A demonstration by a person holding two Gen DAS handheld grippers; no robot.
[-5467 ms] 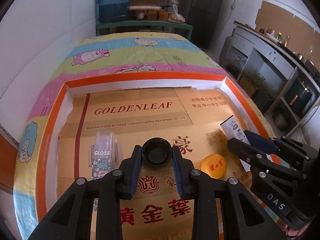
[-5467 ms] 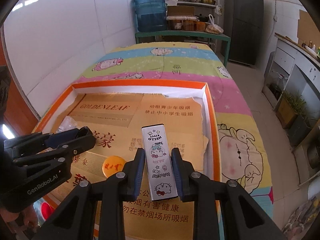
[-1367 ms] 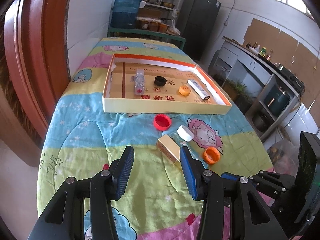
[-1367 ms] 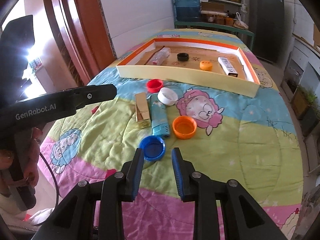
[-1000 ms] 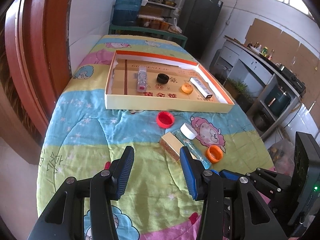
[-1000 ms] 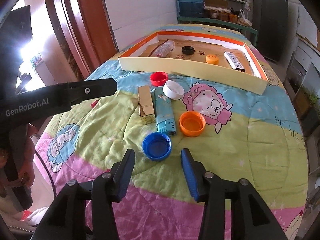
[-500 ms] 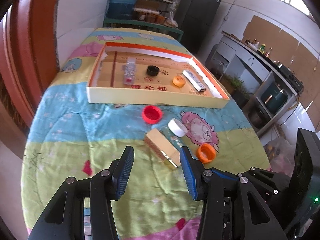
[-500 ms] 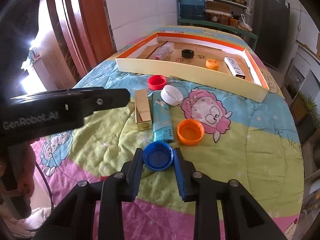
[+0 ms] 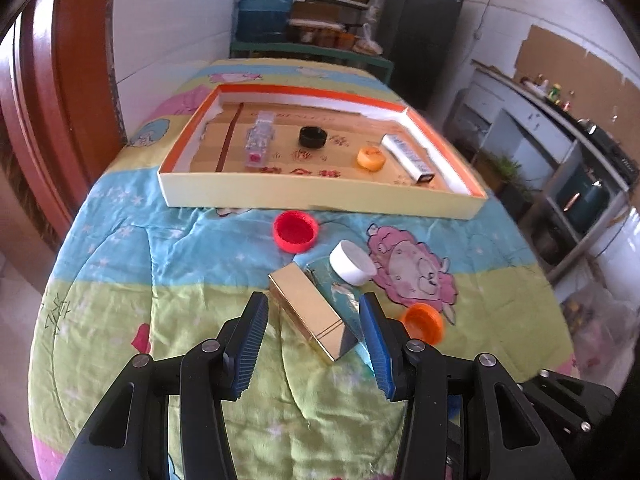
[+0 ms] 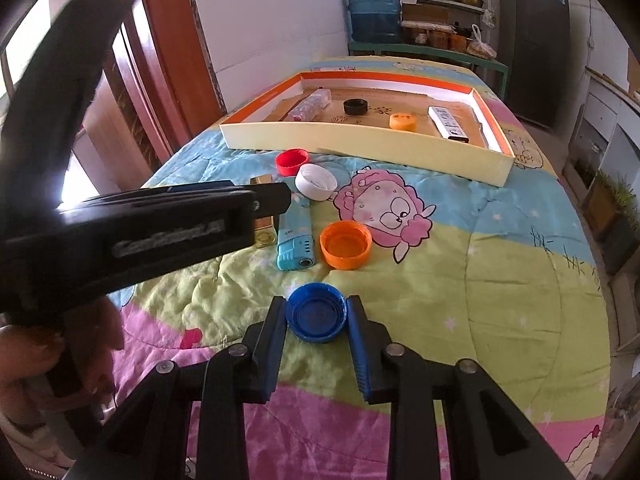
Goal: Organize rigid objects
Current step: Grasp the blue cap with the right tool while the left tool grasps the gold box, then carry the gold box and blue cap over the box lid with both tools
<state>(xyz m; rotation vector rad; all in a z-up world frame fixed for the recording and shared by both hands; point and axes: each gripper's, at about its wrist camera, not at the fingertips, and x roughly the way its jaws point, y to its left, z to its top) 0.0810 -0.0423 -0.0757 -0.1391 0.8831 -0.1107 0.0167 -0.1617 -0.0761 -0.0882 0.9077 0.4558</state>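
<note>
My right gripper [image 10: 316, 312] is shut on a blue bottle cap [image 10: 316, 318] that rests open side up on the quilt. My left gripper [image 9: 313, 304] is open, and the near end of a gold box [image 9: 310, 316] lies between its pads without touching them. A teal lighter [image 9: 340, 294] lies against the gold box's right side. In the right wrist view the left gripper [image 10: 280, 198] covers most of the gold box [image 10: 264, 234]. The shallow cardboard tray [image 9: 320, 200] stands beyond, holding a clear box [image 9: 260, 140], a black cap [image 9: 313, 137], a small orange cap [image 9: 371, 159] and a white box [image 9: 406, 158].
On the quilt lie a red cap [image 9: 295, 231], a white cap [image 9: 352, 262] and an orange cap [image 9: 424, 322]. A wooden door frame [image 9: 52, 80] rises on the left. Shelves and a water jug [image 9: 266, 8] stand past the table's far end. A hand [image 10: 36, 360] holds the left gripper.
The right gripper closed on the blue cap. The left gripper moved forward and lower, so the gold box now lies between its open pads.
</note>
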